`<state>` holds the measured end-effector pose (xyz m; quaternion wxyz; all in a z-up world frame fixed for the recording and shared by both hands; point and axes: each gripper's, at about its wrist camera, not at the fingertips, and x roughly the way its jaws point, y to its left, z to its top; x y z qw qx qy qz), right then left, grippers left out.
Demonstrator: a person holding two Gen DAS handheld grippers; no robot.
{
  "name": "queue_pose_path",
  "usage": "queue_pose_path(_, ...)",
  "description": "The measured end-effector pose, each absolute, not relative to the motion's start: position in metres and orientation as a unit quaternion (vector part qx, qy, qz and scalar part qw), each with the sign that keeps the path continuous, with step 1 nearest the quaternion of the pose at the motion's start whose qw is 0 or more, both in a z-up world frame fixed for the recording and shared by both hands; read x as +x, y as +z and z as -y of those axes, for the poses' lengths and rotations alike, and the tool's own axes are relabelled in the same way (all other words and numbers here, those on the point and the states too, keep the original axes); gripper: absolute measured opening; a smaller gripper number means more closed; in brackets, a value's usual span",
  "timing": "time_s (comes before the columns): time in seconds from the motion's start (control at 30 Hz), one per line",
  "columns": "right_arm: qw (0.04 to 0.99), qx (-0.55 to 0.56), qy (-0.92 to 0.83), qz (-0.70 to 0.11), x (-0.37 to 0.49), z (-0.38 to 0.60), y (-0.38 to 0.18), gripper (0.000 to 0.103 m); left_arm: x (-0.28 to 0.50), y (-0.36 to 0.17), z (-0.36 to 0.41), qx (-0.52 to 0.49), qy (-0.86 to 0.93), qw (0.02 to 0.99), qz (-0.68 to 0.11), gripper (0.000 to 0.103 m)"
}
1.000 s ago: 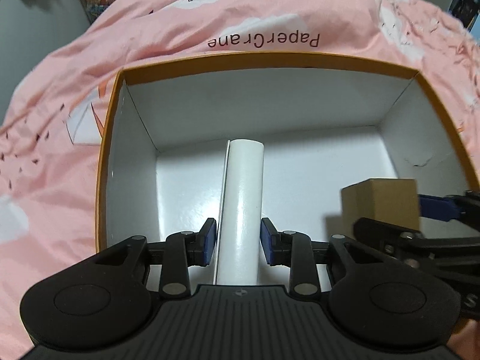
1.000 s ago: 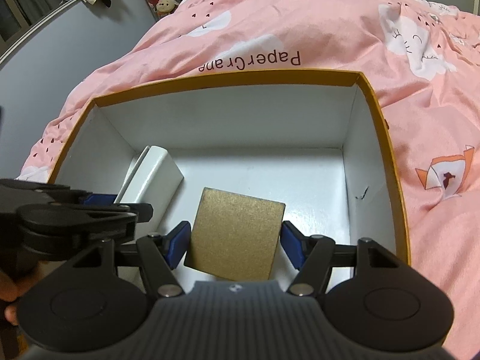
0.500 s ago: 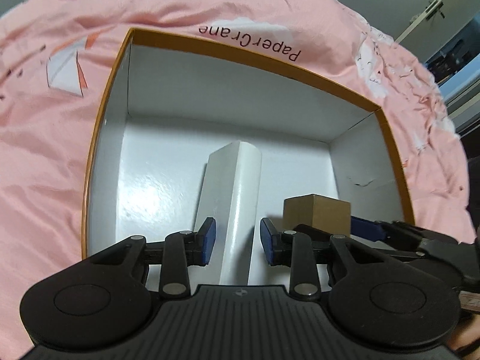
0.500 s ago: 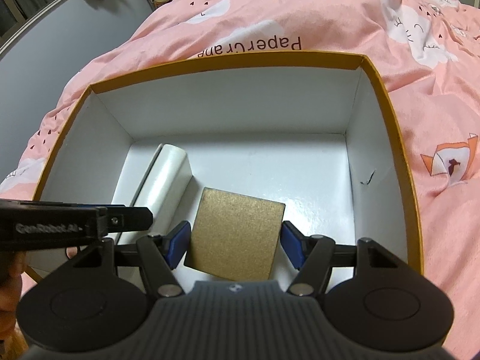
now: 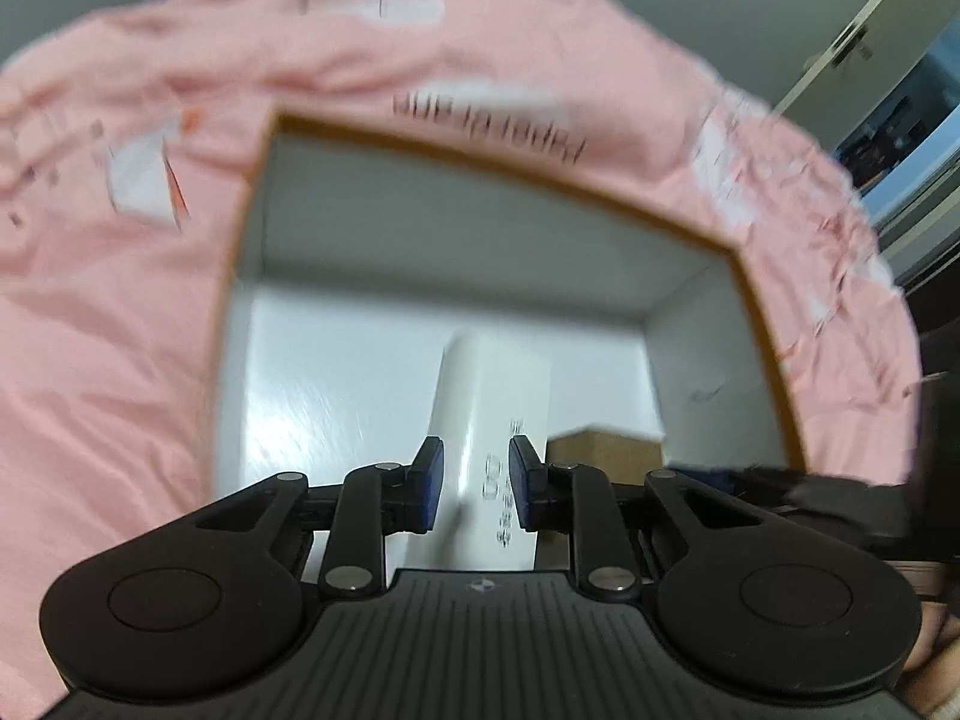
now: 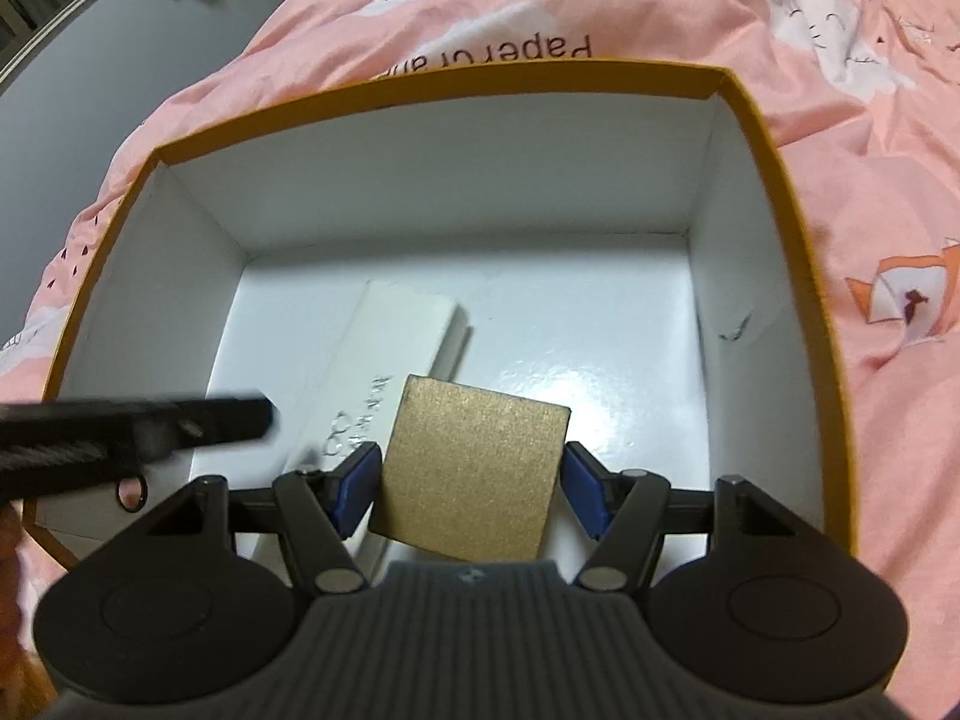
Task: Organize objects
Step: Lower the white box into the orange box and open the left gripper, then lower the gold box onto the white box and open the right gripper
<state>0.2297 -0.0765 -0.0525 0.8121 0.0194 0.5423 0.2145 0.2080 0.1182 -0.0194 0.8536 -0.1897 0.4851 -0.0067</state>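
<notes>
Pink bedspread (image 6: 870,192) — orange-rimmed box (image 6: 774,192), far half bare

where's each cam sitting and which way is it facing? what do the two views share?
Left wrist: on the left tool, looking steeply down along its fingers into the box; its jaws are closing around the white pack, the right tool blurred at the right edge.
Right wrist: on the right tool, looking steeply down into the box; the gold box sits between its pads, the left tool crosses at left.
Shared: box, white pack, gold box, pink quilt.
</notes>
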Motion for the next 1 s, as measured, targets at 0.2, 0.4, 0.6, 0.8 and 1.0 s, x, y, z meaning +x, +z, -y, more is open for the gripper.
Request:
queue_pose_path(0.2, 0.806, 0.0, 0.23, -0.546, 0.23, 0.054, -0.055, 0.067, 0.176, 0.024, -0.134, -0.17, 0.027, 0.899, -0.402, 0.026)
queue_pose_path(0.4, 0.794, -0.027, 0.271, -0.544, 0.228, 0.023, -0.052, 0.067, 0.168, 0.021, -0.165, -0.194, 0.09, 0.896, -0.388, 0.026)
queue_pose_path(0.6, 0.781, -0.055, 0.301, -0.544, 0.223, -0.007, -0.051, 0.067, 0.165, 0.005, -0.185, -0.227, 0.101, 0.885, -0.394, 0.027)
queue_pose_path(0.8, 0.776, -0.069, 0.305, -0.547, 0.218, -0.02, -0.052, 0.067, 0.163, 0.0, -0.188, -0.236, 0.094, 0.885, -0.391, 0.027)
queue_pose_path(1.0, 0.793, -0.104, 0.283, -0.529, 0.216, -0.025, -0.05, 0.067, 0.166, -0.006, -0.18, -0.226, 0.091, 0.888, -0.39, 0.027)
